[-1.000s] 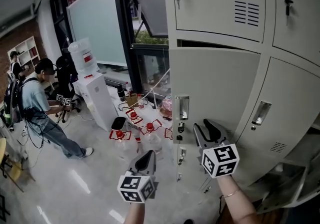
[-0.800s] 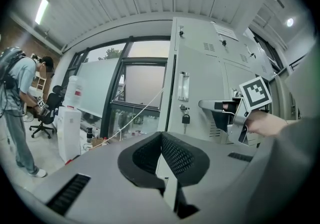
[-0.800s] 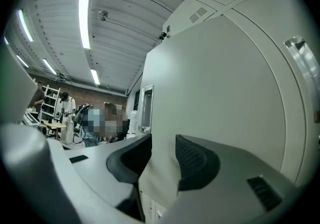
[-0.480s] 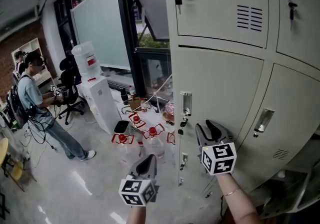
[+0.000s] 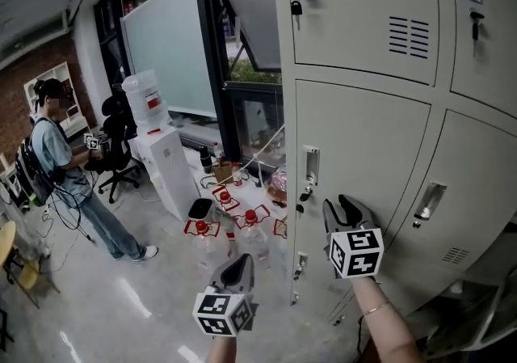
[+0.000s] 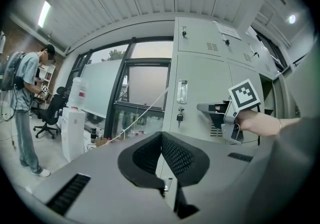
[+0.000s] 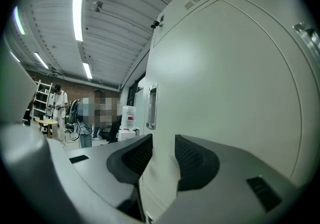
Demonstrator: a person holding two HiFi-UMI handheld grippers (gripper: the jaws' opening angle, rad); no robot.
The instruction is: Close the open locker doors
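Observation:
The grey locker door [image 5: 363, 151] in the middle row lies flush with the cabinet, its recessed handle [image 5: 311, 164] and small padlock [image 5: 305, 192] on its left edge. My right gripper [image 5: 346, 209] has its fingertips against the lower part of this door. Its jaws are closing with a narrow gap, and nothing is between them. In the right gripper view [image 7: 164, 140] the door [image 7: 230, 93] and handle [image 7: 152, 106] fill the frame. My left gripper [image 5: 236, 267] hangs lower left, away from the lockers, pads together and empty. The left gripper view [image 6: 161, 135] shows the right gripper [image 6: 212, 109] at the door.
A water dispenser [image 5: 158, 151] stands left of the lockers by the window. Several red-capped water bottles [image 5: 244, 228] sit on the floor near the cabinet's foot. A person [image 5: 60, 167] stands at far left beside an office chair [image 5: 113, 155]. A pale panel at bottom right [image 5: 485, 305] may be an ajar lower door.
The middle locker door, ajar a second ago with a dark gap along its top, has swung flush with the cabinet. My right gripper followed it in; the left barely moved.

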